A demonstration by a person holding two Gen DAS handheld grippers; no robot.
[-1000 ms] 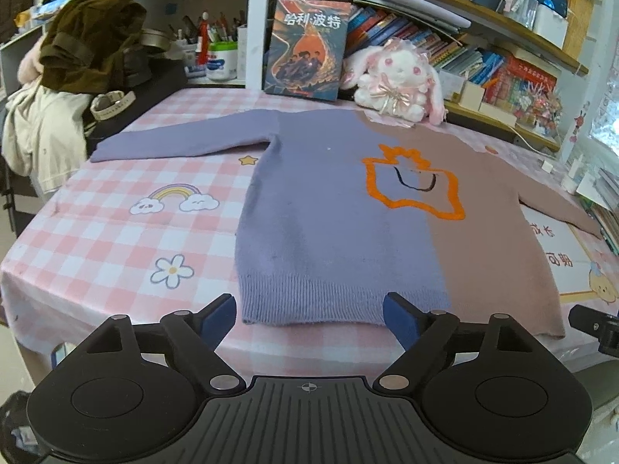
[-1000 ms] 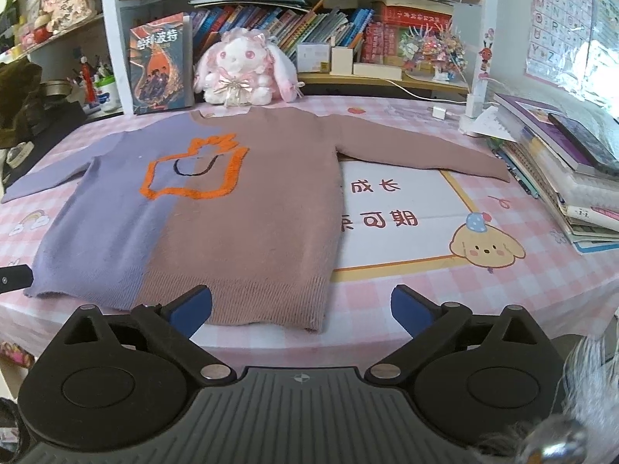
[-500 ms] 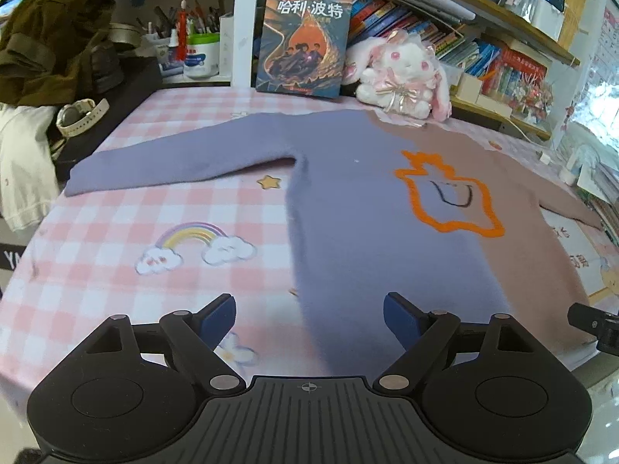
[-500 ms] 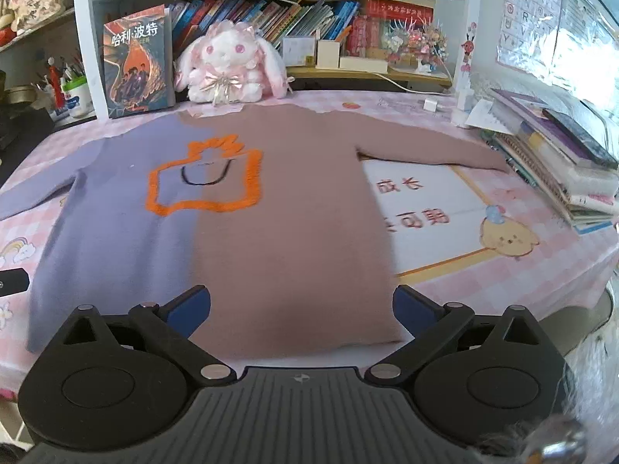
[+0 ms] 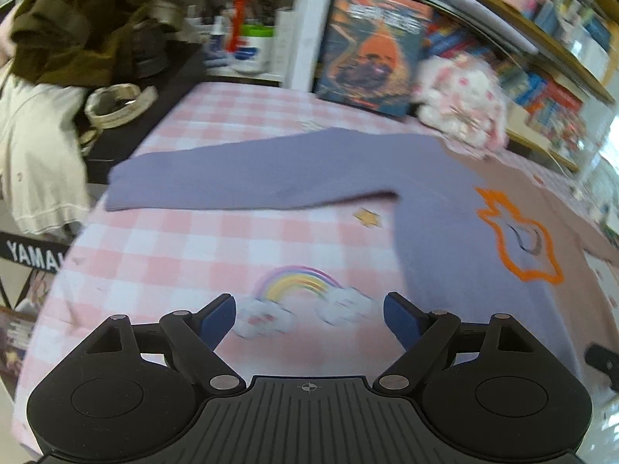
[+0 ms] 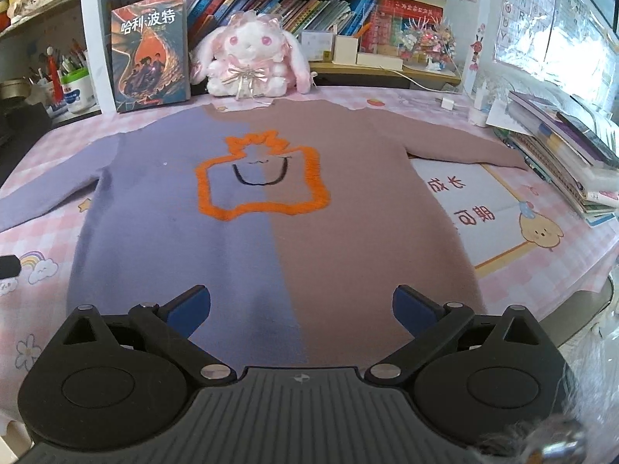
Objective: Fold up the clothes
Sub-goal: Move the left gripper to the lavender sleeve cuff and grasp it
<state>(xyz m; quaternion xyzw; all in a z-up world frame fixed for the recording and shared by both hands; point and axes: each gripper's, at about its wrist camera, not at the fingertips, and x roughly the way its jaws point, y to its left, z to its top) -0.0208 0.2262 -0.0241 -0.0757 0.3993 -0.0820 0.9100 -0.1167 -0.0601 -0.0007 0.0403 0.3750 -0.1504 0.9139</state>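
L wrist cam sits low over table's left side, facing sleeve (image 5: 247,181) and book (image 5: 371,46). R cam looks low from front edge, centred on sweater (image 6: 271,201). Both share sweater, book, bunny (image 6: 251,62).

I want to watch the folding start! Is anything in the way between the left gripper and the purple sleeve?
Nothing visible is. Only bare checked tablecloth with a printed rainbow lies between the open left gripper and the purple sleeve, which lies flat with nothing on it.

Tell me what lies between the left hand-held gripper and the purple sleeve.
Left wrist view: only pink checked tablecloth with its rainbow print separates the hand-held gripper from the sleeve.
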